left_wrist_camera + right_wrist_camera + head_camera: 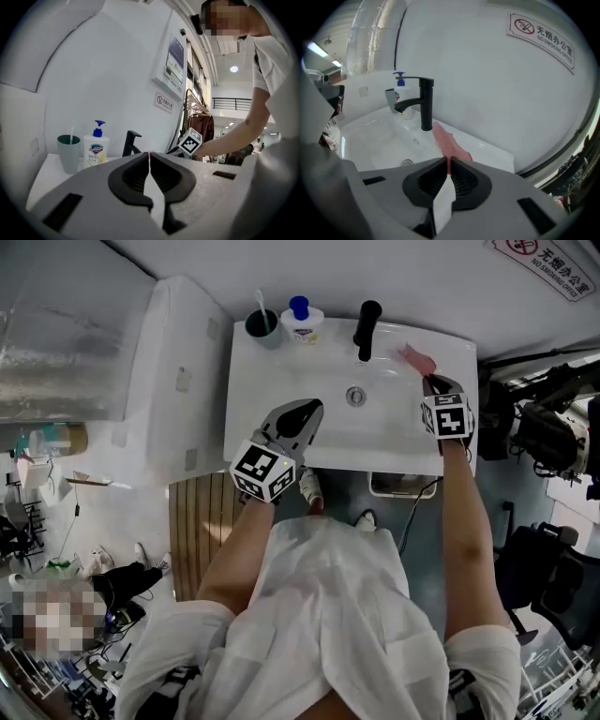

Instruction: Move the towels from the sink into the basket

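A pink towel lies on the right rim of the white sink, just right of the black faucet. My right gripper is shut on the towel's near end. In the right gripper view the towel runs from the closed jaws toward the faucet. My left gripper hovers over the sink's front left part with its jaws together and nothing between them. No basket is clearly visible.
A dark green cup with a toothbrush and a soap bottle stand at the sink's back left. A white cabinet adjoins the sink on the left. A white-rimmed container shows below the sink's front edge.
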Available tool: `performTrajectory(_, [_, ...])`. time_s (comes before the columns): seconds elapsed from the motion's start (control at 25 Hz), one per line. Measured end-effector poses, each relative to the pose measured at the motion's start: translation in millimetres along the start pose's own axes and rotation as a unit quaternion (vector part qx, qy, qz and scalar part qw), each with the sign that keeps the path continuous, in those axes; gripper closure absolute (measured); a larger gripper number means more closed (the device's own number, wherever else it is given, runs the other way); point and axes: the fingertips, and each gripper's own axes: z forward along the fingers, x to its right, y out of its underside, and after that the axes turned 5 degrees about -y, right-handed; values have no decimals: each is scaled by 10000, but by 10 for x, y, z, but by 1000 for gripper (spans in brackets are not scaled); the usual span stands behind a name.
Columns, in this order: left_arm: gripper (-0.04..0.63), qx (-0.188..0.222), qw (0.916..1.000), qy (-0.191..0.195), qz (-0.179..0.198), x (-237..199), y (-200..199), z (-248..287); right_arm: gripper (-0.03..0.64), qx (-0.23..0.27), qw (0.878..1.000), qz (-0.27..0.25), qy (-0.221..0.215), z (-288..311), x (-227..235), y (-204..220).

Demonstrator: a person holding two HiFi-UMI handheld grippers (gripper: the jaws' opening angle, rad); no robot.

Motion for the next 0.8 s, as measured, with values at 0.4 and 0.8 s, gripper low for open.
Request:
performTrajectory(0.4, [580,93,9995,281,122,867,-18,96,574,473,9987,-41,-184,-945,-81,405])
performTrajectory(0.8, [580,79,9992,368,118,1612,183,147,574,749,9955,76,-570,-1617,-257,1087])
